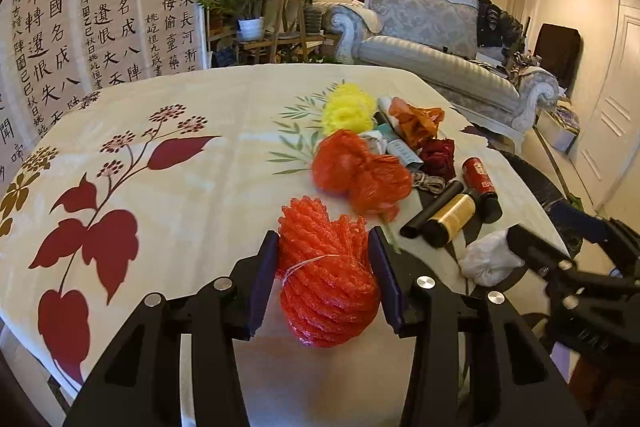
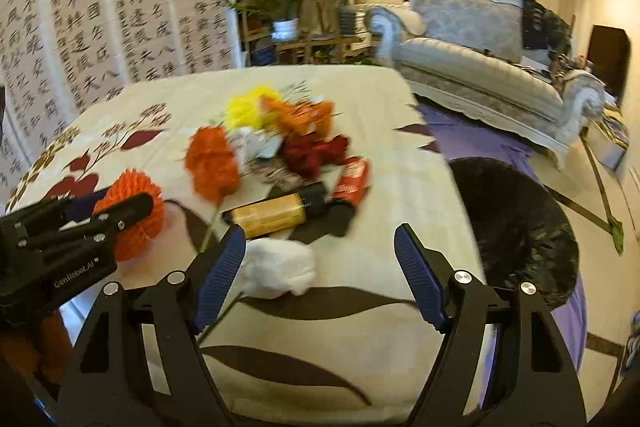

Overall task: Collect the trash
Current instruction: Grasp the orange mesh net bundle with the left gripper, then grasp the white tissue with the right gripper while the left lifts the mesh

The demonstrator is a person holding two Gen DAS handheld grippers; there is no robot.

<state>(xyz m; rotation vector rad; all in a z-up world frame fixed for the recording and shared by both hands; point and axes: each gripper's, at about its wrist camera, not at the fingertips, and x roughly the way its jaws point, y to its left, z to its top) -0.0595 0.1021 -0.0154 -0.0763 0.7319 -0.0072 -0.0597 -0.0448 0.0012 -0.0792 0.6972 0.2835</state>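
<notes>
Presently: left tongs (image 1: 326, 269) clamp the red net bundle (image 1: 326, 279), its underside hidden; right tongs (image 2: 320, 267) gape beside a blurred white wad (image 2: 280, 267) on the desk (image 2: 360, 315).

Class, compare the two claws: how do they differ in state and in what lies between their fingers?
The left claw is shut on the red foam net; the right claw is open and holds nothing. The left one's pads press the net; the right one's straddle a white tissue wad without gripping it. Both have dark blue pads.
</notes>
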